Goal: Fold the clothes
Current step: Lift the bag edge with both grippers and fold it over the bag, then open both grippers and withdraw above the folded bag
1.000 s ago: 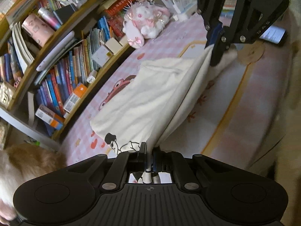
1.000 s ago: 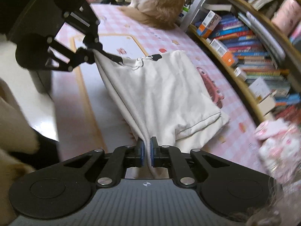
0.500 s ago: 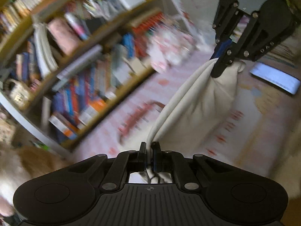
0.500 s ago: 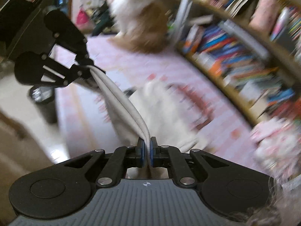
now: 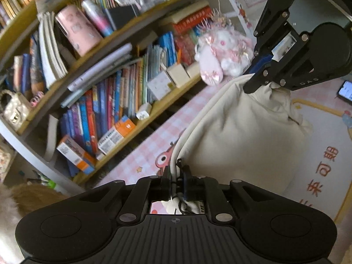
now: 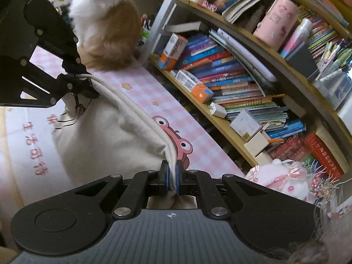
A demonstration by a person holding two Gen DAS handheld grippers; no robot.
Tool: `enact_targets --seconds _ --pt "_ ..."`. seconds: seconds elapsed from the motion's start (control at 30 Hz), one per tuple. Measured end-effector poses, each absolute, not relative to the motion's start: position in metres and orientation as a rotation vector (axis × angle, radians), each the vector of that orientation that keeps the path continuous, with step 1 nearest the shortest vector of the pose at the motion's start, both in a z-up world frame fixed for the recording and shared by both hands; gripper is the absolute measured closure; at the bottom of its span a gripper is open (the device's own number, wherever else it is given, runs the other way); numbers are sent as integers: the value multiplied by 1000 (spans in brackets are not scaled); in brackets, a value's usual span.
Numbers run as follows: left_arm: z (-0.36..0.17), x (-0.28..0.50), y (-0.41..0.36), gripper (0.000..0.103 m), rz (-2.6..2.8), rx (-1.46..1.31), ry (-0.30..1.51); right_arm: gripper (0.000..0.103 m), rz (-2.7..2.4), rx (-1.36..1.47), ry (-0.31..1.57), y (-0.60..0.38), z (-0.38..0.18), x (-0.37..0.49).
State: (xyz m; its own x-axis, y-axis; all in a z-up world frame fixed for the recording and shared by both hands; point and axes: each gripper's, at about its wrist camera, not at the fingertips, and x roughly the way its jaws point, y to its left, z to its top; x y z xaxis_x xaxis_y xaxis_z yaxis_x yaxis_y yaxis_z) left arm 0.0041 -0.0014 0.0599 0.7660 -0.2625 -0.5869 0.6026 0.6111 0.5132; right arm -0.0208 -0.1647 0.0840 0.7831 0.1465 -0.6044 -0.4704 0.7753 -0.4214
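Observation:
A cream garment (image 5: 244, 136) hangs doubled between my two grippers above the pink checked table cover (image 5: 140, 154). My left gripper (image 5: 177, 173) is shut on one end of its folded edge. My right gripper (image 6: 173, 172) is shut on the other end; it also shows in the left wrist view (image 5: 255, 81). In the right wrist view the garment (image 6: 105, 138) sags down onto the white mat (image 6: 24, 154), and the left gripper (image 6: 82, 81) pinches it at the far left. A black drawing shows on the cloth near the left gripper.
A bookshelf (image 5: 105, 101) full of books runs along the table's far side. A pink plush toy (image 5: 220, 55) sits at its end. A fluffy cat (image 6: 105, 28) sits on the table by the shelf. A phone (image 5: 345, 92) lies at the right.
Both grippers have lifted the garment's edge up and swung it toward the bookshelf. The cloth now hangs doubled instead of lying spread on the table.

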Motion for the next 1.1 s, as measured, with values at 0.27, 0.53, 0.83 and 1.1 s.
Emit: enact_targets --seconds 0.27,0.53,0.83,1.1 --pt "36 38 0 89 -568 767 551 97 334 -593 661 -160 57 24" --pt "11 68 -8 83 -597 831 599 95 313 -577 733 -156 29 55" --pt "-14 91 -4 24 -530 890 589 67 245 -633 765 -160 -1 80" --pt "1 94 18 13 -469 837 557 28 119 -577 733 -176 -3 89"
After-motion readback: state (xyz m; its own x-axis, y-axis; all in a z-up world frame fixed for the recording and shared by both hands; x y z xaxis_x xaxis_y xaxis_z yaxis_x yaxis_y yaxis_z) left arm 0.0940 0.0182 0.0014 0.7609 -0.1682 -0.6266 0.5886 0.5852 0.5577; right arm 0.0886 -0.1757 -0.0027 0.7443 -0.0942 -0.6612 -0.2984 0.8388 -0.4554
